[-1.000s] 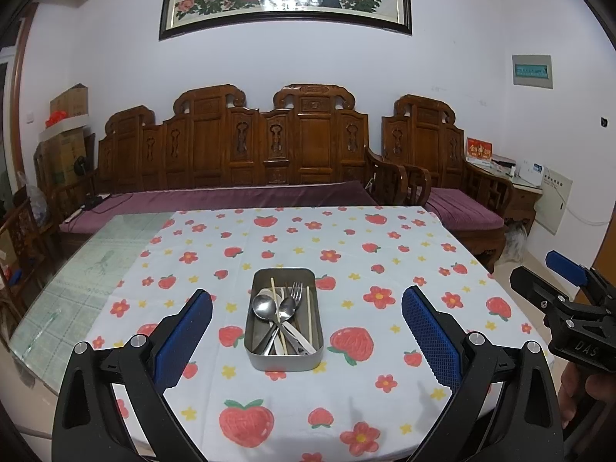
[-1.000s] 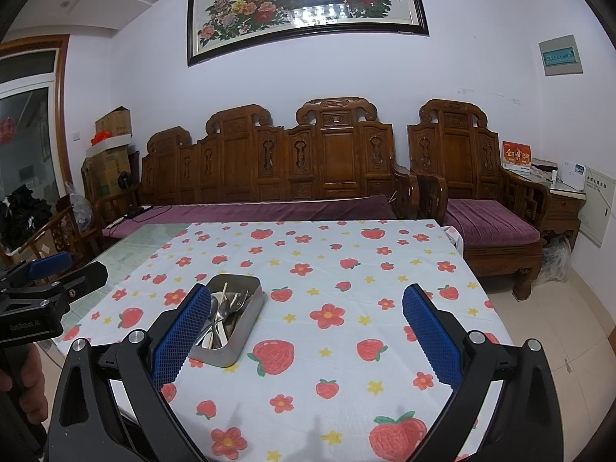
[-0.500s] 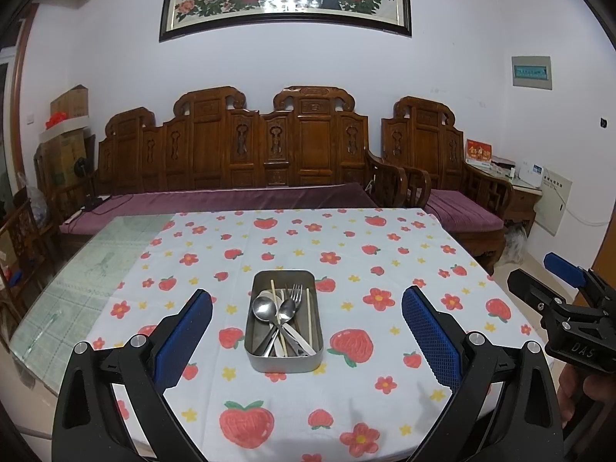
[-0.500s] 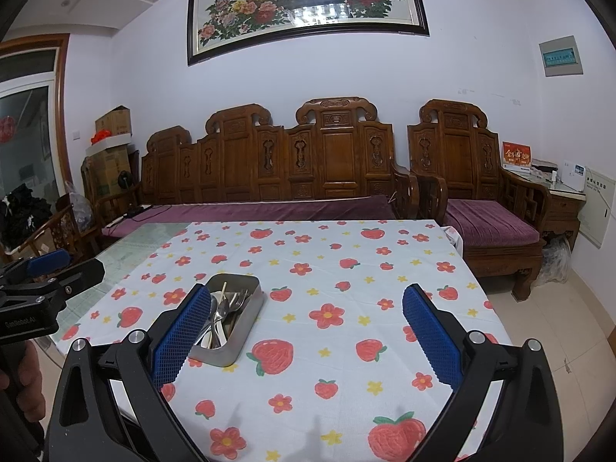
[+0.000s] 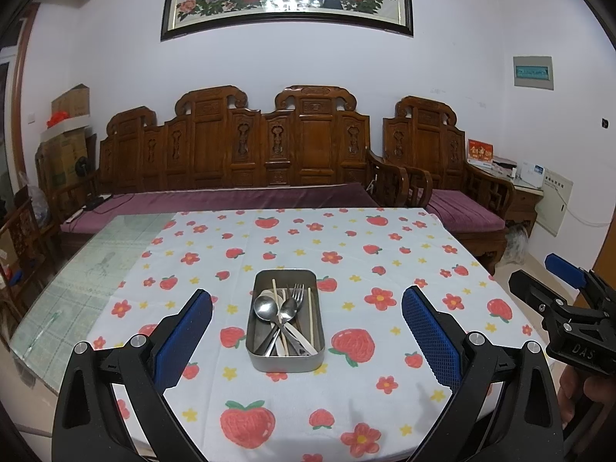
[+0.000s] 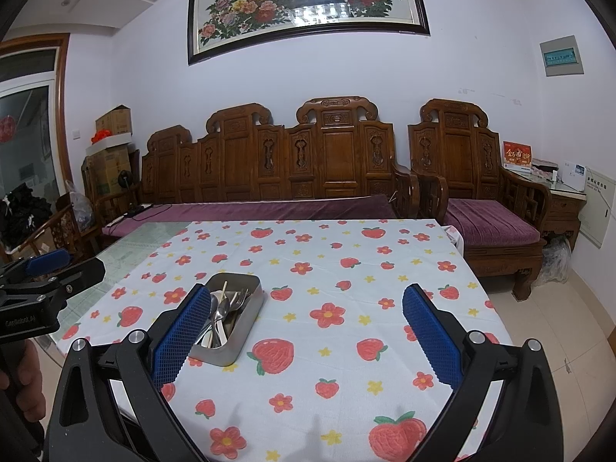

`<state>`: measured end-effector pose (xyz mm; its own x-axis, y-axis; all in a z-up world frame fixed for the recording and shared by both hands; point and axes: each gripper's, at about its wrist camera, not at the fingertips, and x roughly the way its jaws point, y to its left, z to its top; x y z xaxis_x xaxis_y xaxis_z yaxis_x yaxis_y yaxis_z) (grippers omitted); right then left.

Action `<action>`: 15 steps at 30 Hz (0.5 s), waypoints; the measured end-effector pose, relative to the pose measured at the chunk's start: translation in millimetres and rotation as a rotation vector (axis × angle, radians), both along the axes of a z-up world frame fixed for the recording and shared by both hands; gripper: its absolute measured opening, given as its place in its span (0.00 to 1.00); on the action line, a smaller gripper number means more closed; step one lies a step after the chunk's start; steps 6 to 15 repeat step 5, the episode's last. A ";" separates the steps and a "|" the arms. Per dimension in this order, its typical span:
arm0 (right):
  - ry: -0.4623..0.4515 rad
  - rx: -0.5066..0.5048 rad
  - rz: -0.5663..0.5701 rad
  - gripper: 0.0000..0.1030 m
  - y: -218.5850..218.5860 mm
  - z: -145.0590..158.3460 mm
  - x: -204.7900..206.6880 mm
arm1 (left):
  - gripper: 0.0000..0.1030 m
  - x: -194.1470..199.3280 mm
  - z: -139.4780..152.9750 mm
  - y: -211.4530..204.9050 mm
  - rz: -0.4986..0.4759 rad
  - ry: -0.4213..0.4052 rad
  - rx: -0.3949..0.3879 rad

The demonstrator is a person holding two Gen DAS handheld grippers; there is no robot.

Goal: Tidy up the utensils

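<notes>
Spoons, fork and chopsticks (image 5: 284,317) lie heaped in the metal tin (image 5: 285,362) mid-desk (image 5: 385,254); left tongs (image 5: 307,340) and right tongs (image 6: 307,340) hover wide and empty, ready either way

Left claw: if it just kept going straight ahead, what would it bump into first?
Probably the metal tin of utensils. The left claw is open, and the tin sits centred between its fingers on the strawberry tablecloth. How high the claw hangs is unclear, so it might pass over the tin.
</notes>
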<state>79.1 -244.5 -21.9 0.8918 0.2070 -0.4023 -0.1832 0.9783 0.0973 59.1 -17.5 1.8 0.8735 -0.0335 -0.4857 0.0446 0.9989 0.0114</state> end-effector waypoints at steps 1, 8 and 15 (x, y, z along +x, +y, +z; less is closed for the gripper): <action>0.000 0.000 -0.001 0.97 0.2 -0.3 0.0 | 0.92 -0.5 -0.6 1.3 0.000 0.001 -0.003; 0.000 0.000 -0.001 0.97 0.1 0.3 0.0 | 0.92 -0.9 -1.0 1.8 -0.002 0.000 -0.002; 0.000 0.000 -0.001 0.97 0.1 0.3 0.0 | 0.92 -0.9 -1.0 1.8 -0.002 0.000 -0.002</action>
